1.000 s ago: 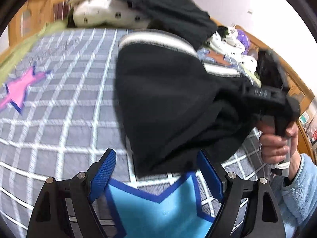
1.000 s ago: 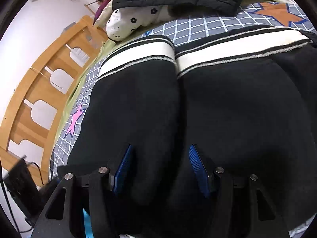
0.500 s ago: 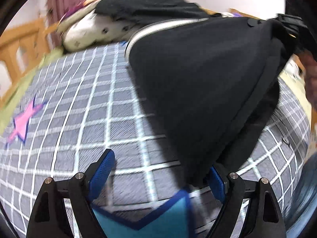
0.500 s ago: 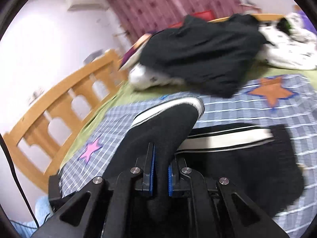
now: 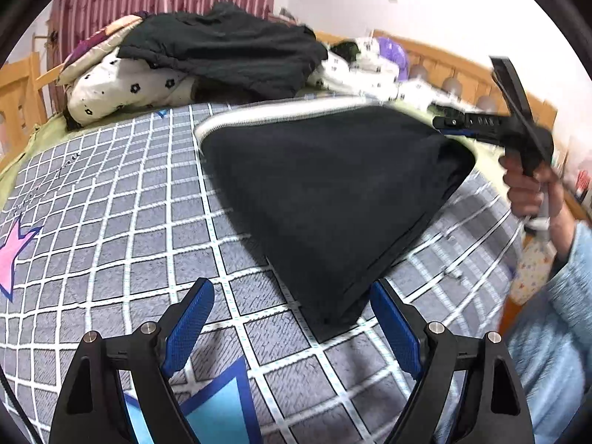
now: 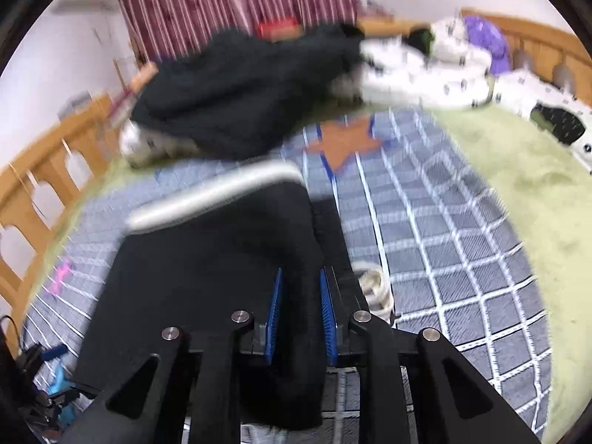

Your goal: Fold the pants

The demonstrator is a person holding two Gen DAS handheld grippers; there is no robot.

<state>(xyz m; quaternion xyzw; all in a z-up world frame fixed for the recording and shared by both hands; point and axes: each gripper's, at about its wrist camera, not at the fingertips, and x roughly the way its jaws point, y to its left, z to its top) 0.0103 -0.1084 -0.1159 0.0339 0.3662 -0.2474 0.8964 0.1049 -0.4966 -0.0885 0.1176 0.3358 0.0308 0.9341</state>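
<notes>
No readable brands or labels anywhere. Faint marks on blanket [image 5: 111,222] at left in left view, too small to read.

Grey checked blanket w/ white grid, pink star [image 5: 13,255], blue star [image 5: 211,407], orange star [image 6: 344,142]; green sheet [image 6: 518,170] beneath at far edge. Wooden bed rail [image 6: 40,192], striped maroon curtain [image 6: 222,3], white walls. Dark clothes pile [image 5: 229,59] on dotted white bedding [image 5: 122,92] at bed's far end.

Left gripper [image 5: 292,333]: blue pads [image 5: 188,325] spread wide, released, grasping nothing, just above blanket beside pants [image 5: 333,199] corner.

Right gripper [image 6: 299,318]: pads [image 6: 273,318] clenched on a black fold of pants [image 6: 207,266], cloth bunched between. Pants lie mid-blanket, white waistband [image 6: 218,192] toward far end, right side lifted off bed.
</notes>
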